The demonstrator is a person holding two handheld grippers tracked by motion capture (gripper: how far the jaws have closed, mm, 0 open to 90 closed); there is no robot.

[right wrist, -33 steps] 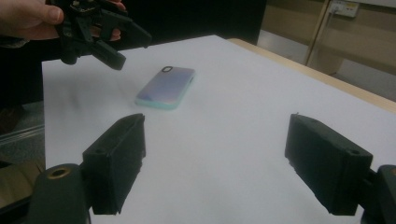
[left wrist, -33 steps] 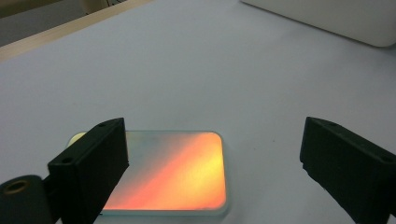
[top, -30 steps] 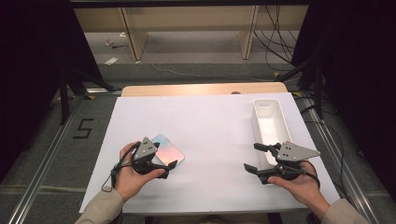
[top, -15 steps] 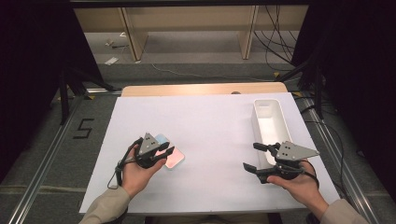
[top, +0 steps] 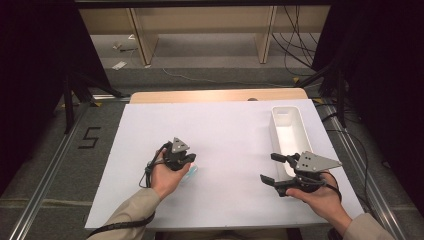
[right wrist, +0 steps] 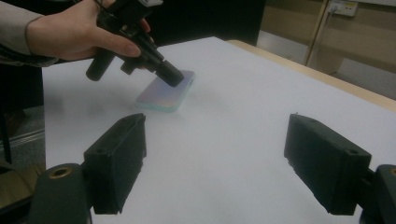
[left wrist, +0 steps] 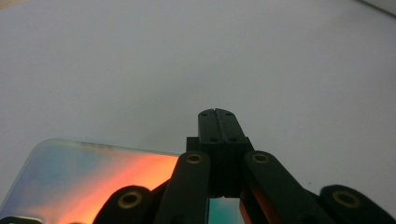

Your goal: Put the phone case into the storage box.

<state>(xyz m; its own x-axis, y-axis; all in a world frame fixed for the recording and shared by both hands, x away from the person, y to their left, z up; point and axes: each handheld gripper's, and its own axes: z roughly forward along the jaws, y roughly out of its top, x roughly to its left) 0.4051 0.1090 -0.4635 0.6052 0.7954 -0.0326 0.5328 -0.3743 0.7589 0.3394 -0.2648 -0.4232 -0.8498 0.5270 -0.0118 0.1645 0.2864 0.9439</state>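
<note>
Now the iridescent card [right wrist: 166,91] lies flat on the white table [top: 230,135], left of centre. Left gripper [top: 181,161] just snapped closed above it, nothing pinched, tips resting on it — likely a push. Right gripper [top: 280,168] hangs open by the white bin [top: 290,131].

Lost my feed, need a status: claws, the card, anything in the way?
Left claw shut, empty, tip over iridescent card. Right claw open, empty, beside white bin. Card flat on white table. Nothing blocking.

Iridescent card [right wrist: 164,95] (flat) — left gripper [right wrist: 170,74] above
</note>
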